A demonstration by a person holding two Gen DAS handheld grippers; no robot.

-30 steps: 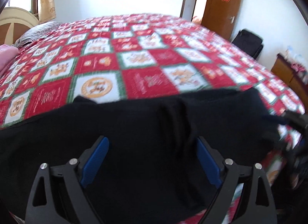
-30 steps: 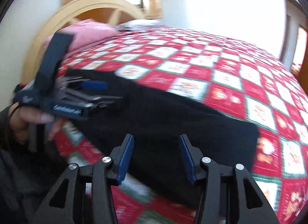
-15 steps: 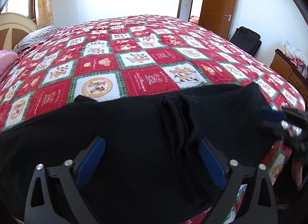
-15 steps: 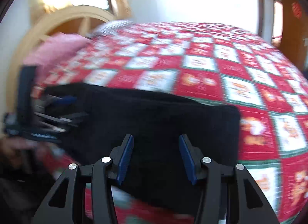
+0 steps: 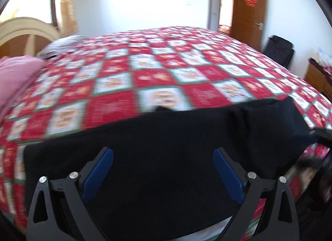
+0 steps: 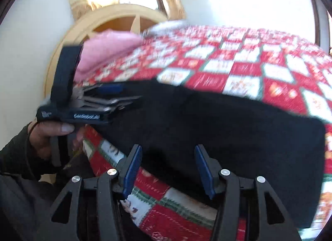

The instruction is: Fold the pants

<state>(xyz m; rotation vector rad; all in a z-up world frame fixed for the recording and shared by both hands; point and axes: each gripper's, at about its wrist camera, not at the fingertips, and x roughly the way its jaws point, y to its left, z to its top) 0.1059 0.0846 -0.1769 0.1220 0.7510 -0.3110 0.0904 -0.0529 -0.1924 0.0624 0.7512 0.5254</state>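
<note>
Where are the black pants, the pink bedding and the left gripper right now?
black pants (image 5: 166,147), left wrist view, middle of the cloth.
pink bedding (image 6: 108,48), right wrist view, top of the pile.
left gripper (image 6: 124,95), right wrist view, between its fingertips.

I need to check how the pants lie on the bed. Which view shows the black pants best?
The left wrist view: the black pants stretch across the quilt with both ends and the far edge in sight, though blurred. The right wrist view shows them at an angle, and the left gripper covers the far end.
</note>
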